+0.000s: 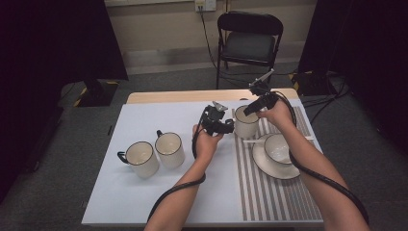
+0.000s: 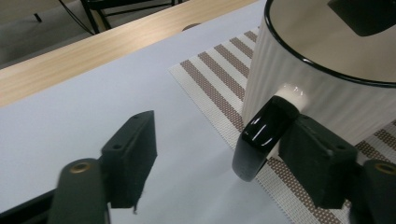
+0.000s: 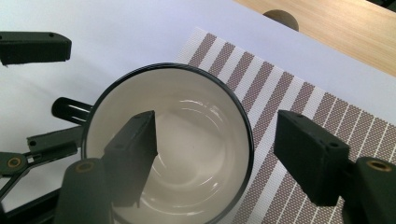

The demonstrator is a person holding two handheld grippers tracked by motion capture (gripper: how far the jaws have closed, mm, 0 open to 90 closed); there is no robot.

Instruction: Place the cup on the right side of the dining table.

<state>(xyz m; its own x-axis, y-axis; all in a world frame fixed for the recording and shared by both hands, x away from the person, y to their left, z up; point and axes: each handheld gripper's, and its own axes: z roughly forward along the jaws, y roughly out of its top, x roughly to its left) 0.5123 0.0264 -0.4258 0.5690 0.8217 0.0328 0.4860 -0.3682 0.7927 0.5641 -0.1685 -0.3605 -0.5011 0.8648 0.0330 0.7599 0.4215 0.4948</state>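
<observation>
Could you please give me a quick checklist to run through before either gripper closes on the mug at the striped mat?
1. Left gripper open: ok, jaws spread.
2. Mug handle between the left jaws: ok, it lies against the right-hand jaw.
3. Right gripper open: ok.
4. Right jaws straddle the mug rim: ok, one inside, one outside.
5. Mug upright on the striped mat: ok.
6. Mug empty: ok, bare inside in the right gripper view.
</observation>
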